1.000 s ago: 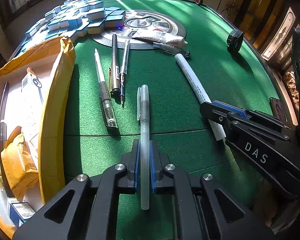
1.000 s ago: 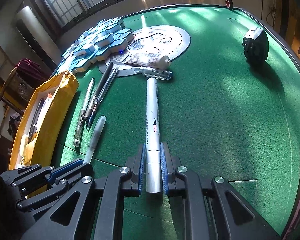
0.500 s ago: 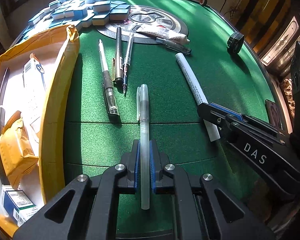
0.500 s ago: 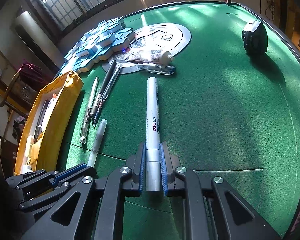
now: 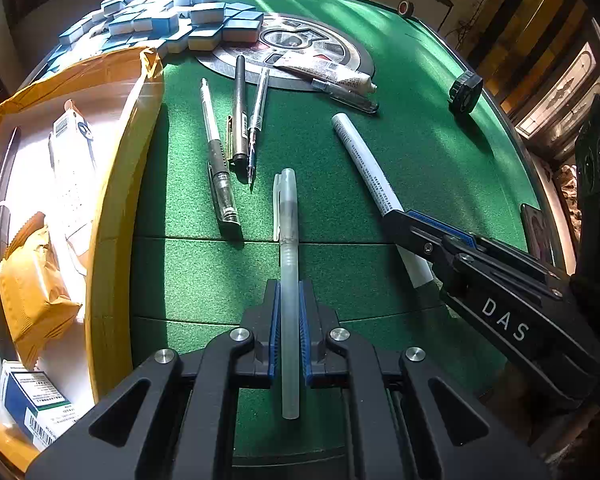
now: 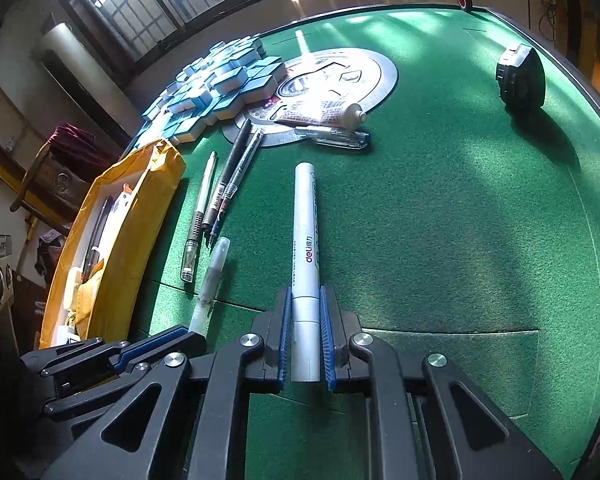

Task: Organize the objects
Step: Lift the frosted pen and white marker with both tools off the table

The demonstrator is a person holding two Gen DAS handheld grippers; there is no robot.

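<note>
The left gripper (image 5: 290, 320) was clamped on a frosted clear pen (image 5: 289, 264), its blue pads (image 5: 275, 332) pressed against the barrel on both sides and the capped end pointing away over the green table (image 5: 420, 152). The right gripper (image 6: 306, 336) was closed on a white marker (image 6: 306, 240), holding it near its rear end, with the rest of the marker reaching toward the middle of the table.

Just to the left of the clear pen lay three more pens (image 5: 236, 136) side by side on the felt. Beyond them a tube (image 5: 324, 72) and another clear pen (image 5: 346, 94) rested at the edge of the round centre plate (image 6: 380, 76). Blue and white tiles (image 5: 172, 20) were heaped toward the far left edge. An open yellow box (image 5: 116, 200) with packets in it stood along the left edge. A black tape measure (image 6: 520, 78) sat near the far right edge.
</note>
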